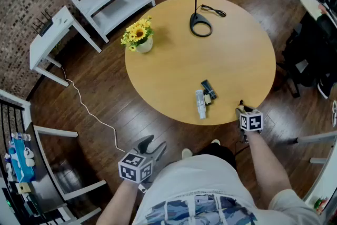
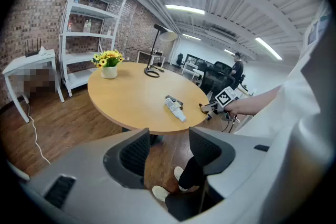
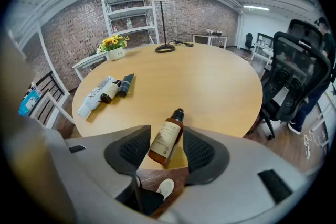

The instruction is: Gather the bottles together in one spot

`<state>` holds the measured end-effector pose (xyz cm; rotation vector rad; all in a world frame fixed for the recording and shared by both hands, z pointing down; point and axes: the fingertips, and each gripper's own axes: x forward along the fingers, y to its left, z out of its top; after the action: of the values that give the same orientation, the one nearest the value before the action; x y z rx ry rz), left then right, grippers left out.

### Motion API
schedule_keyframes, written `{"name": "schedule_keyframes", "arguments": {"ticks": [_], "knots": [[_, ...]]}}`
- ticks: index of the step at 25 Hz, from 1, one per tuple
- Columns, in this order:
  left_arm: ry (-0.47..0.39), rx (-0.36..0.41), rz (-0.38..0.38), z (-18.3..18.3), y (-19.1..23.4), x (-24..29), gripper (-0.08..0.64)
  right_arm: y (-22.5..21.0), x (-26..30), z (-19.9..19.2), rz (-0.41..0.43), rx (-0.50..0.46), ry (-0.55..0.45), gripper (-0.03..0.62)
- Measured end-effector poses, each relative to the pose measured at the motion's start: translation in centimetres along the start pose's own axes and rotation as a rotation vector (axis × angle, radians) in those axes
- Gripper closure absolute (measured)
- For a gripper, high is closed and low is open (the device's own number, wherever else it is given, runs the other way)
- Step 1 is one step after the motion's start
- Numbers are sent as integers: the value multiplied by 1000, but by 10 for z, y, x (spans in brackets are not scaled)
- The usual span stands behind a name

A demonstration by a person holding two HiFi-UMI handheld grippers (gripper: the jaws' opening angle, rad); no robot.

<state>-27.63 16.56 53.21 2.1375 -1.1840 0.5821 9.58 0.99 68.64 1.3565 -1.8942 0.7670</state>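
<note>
Head view, group: a white tube (image 1: 200, 104) and a dark bottle (image 1: 207, 87) lie touching on the round table (image 1: 174, 55), near its front edge.
Head view, grippers: the right gripper (image 1: 243, 110) is at the rim just right of that group. The left gripper (image 1: 152, 147) hangs low over the floor, off the table.
Left gripper view, fingers: spread, with nothing between them.
Right gripper view, grip: the jaws clamp a brown bottle (image 3: 167, 136) by its body, cap toward the table's middle and base at the near rim.
Step, as I judge it: carry the bottle inward and left, lay it beside the tube, and let go only once it rests fully on the wood.
Room: the top beyond is wide and bare — the lamp (image 1: 200, 23) and flower pot (image 1: 142, 45) are well apart. The rim is the risk, since a round bottle could roll off.
</note>
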Motion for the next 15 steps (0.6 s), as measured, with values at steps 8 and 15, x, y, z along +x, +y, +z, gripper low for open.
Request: {"name": "schedule_keyframes", "arguments": {"ticks": [8, 15], "knots": [[-21, -4, -25, 11, -20, 9, 348, -19, -18, 11, -16, 27, -44, 434], [-80, -32, -225, 67, -65, 42, 348, 33, -100, 66, 86, -107, -252, 436]]}}
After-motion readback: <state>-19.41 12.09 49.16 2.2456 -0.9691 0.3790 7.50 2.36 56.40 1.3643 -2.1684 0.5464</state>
